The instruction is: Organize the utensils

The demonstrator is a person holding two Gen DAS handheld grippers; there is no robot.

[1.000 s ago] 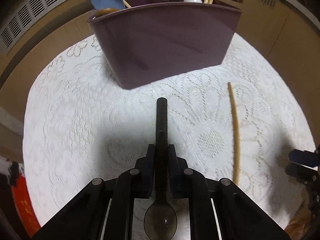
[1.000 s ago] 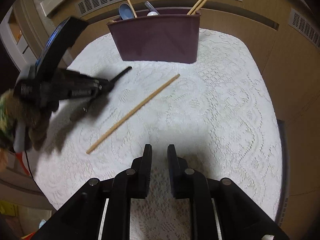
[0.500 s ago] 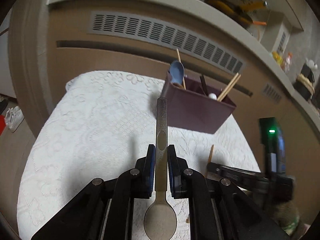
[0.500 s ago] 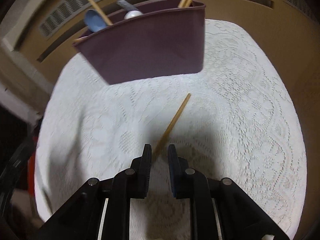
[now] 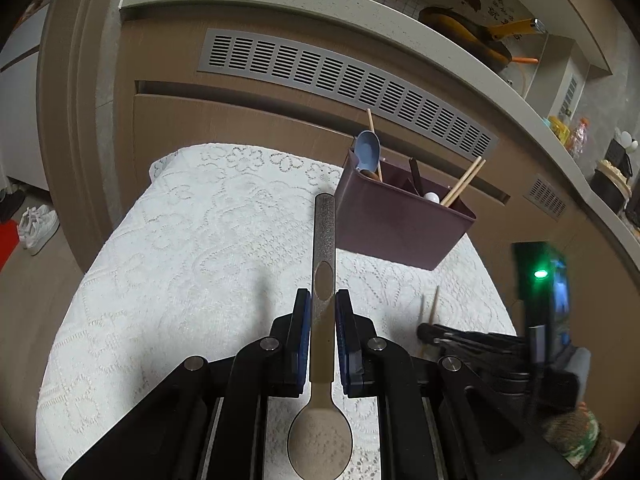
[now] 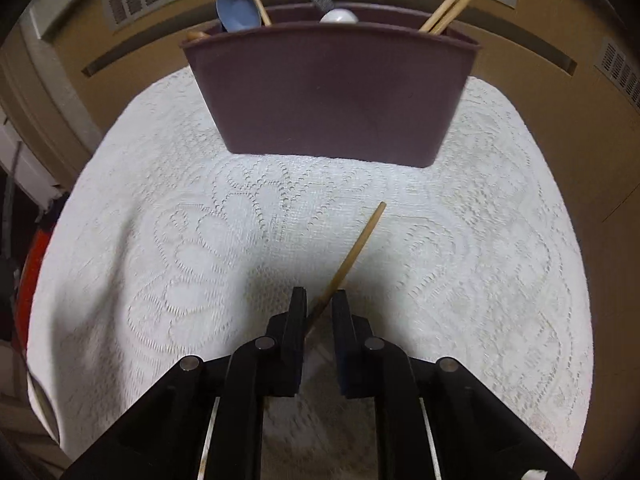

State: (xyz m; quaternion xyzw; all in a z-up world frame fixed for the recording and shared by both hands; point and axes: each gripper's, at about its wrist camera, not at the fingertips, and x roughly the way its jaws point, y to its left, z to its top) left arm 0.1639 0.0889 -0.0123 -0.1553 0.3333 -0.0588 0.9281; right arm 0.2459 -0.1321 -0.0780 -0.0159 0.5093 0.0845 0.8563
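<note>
Lace cloth (image 6: 480,240); left gripper (image 5: 322,308) clamps spoon (image 5: 323,240)

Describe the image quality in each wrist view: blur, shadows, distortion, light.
Left wrist view: sharp; fisheye bends the vent grille and counter into arcs; a green light glows on the right; the spoon is crisp. Right wrist view: dimmer, tablecloth slightly smeared at left, dark shadow ahead of the gripper, black corners.

dim, soft shadows, fisheye-warped edges
</note>
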